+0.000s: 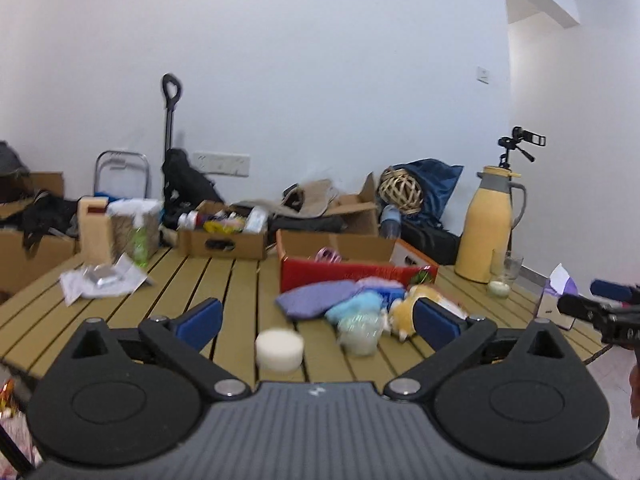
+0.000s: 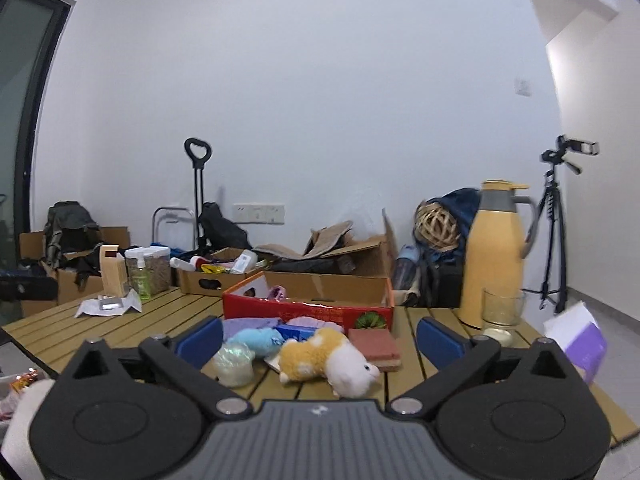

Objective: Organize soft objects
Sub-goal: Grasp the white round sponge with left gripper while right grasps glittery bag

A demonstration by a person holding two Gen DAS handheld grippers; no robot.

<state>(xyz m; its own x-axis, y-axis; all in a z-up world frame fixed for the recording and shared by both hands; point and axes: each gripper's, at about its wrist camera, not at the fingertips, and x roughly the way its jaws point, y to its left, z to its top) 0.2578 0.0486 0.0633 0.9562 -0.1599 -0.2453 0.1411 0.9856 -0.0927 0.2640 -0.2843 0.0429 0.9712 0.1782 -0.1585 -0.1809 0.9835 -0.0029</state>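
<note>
Two hand-held grippers face a slatted wooden table (image 2: 120, 320) strewn with soft things, each with its blue-padded jaws spread wide and nothing between them. The open red cardboard box (image 2: 308, 310) stands mid-table. Heaped just in front of it lie a purple knitted cloth (image 1: 316, 298), a pale blue fluffy toy (image 2: 258, 338), a crinkly translucent puff (image 2: 234, 364) and a yellow-and-white plush animal (image 2: 320, 356) on its side, with a reddish-brown sponge block (image 2: 374, 342) beside the plush, also in front of the box. A white round foam puck (image 1: 279, 350) sits apart, nearer the left gripper (image 1: 318, 316) than the box. A tall yellow thermos jug (image 2: 494, 252) and a clear glass (image 2: 502, 312) stand to the right of the box.

The step in hand looks like the first reach, and the box seems the likely home for the pile. The right gripper (image 2: 320, 340) faces the plush, which appears the nearest piece. It would do best to close across the plump body, not a limb, squeeze gently since the fur will give, and lift clear of the box's front wall before releasing. The glass, close beside the path, risks a knock.
</note>
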